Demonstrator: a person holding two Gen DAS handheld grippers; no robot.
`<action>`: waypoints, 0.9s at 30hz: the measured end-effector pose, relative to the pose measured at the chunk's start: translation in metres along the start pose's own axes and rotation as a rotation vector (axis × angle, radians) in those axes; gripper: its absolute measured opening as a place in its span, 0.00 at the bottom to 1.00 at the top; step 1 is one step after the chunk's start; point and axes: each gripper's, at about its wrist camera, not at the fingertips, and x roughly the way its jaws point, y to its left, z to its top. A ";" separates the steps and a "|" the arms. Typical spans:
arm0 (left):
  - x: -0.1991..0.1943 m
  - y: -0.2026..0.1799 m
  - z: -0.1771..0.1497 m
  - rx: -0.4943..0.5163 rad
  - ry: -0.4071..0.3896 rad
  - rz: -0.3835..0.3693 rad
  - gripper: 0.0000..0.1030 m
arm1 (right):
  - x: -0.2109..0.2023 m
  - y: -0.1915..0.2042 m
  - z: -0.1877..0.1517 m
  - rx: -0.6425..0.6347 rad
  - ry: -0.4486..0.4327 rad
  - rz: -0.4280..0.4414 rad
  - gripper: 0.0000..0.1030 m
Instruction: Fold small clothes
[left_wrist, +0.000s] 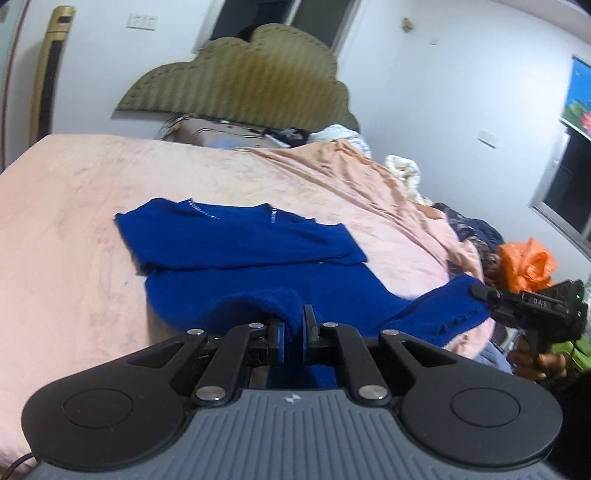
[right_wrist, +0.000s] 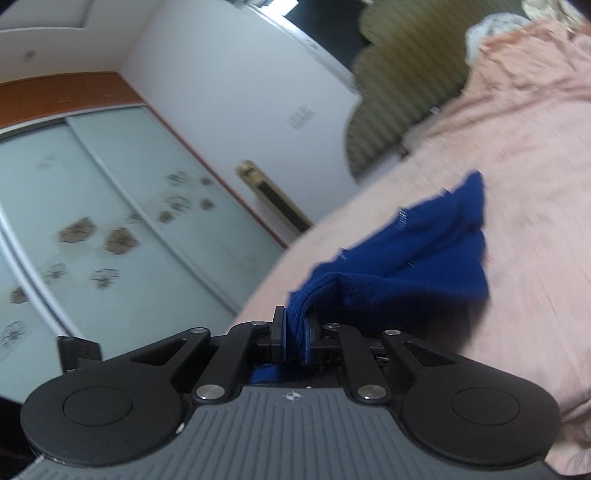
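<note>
A small royal-blue knitted sweater (left_wrist: 236, 254) lies on the pink bedsheet (left_wrist: 74, 229), with one sleeve folded across its chest. My left gripper (left_wrist: 293, 325) is shut on the sweater's near hem and lifts a fold of it. My right gripper (right_wrist: 295, 334) is shut on the other bottom corner of the sweater (right_wrist: 417, 254). The right gripper also shows in the left wrist view (left_wrist: 480, 291), at the sweater's right corner, held by a hand.
A padded olive headboard (left_wrist: 240, 77) stands at the far end of the bed. Piled clothes and an orange bag (left_wrist: 524, 266) lie along the bed's right edge. Sliding wardrobe doors (right_wrist: 92, 229) stand to the left in the right wrist view.
</note>
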 end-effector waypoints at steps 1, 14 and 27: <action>0.000 0.000 0.000 0.005 0.006 -0.010 0.08 | -0.005 0.003 0.001 -0.009 -0.006 0.021 0.13; 0.051 0.027 0.018 -0.109 0.061 0.072 0.08 | 0.013 -0.017 0.012 0.105 0.000 0.004 0.13; 0.106 0.045 0.081 -0.148 0.011 0.207 0.08 | 0.092 -0.051 0.066 0.211 -0.095 -0.078 0.13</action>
